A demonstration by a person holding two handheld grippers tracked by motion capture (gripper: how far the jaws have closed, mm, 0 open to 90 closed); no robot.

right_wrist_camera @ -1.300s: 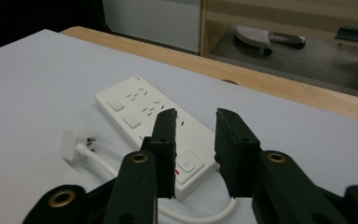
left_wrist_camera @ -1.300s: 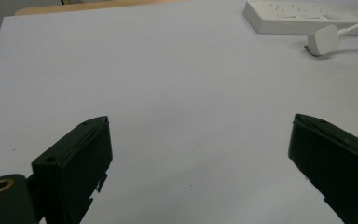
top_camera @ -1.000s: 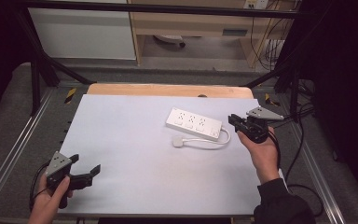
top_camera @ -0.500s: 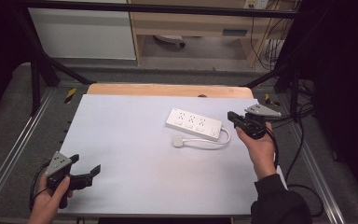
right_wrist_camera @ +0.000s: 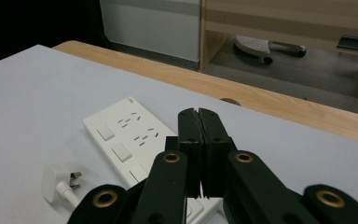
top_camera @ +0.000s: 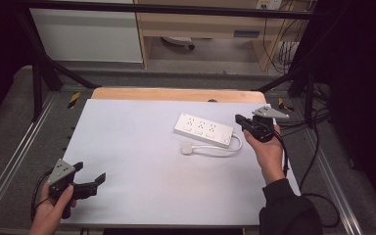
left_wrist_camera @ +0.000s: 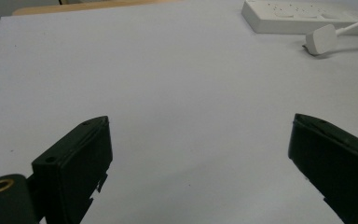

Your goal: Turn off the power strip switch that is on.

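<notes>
A white power strip point(top_camera: 203, 129) point(right_wrist_camera: 130, 144) point(left_wrist_camera: 303, 16) lies on the white table top point(top_camera: 142, 161), right of centre. Its white plug point(top_camera: 188, 148) point(right_wrist_camera: 58, 183) point(left_wrist_camera: 320, 38) rests just in front of it, joined by a looping white cord point(top_camera: 227, 147). My right gripper point(top_camera: 241, 121) point(right_wrist_camera: 199, 116) is shut with nothing in it and hovers just right of the strip's right end. Near the table's front left corner my left gripper point(top_camera: 89, 174) point(left_wrist_camera: 200, 154) stands open, its jaws wide apart over bare table.
A wooden strip point(top_camera: 176, 95) runs along the table's far edge. Metal rails point(top_camera: 14, 161) flank the table on both sides. Black cables point(top_camera: 313, 147) trail off to the right. A wooden shelf unit point(top_camera: 215, 24) and a white cabinet point(top_camera: 88, 34) stand behind.
My right gripper has shifted slightly toward the strip's right end. The left gripper has hardly moved.
</notes>
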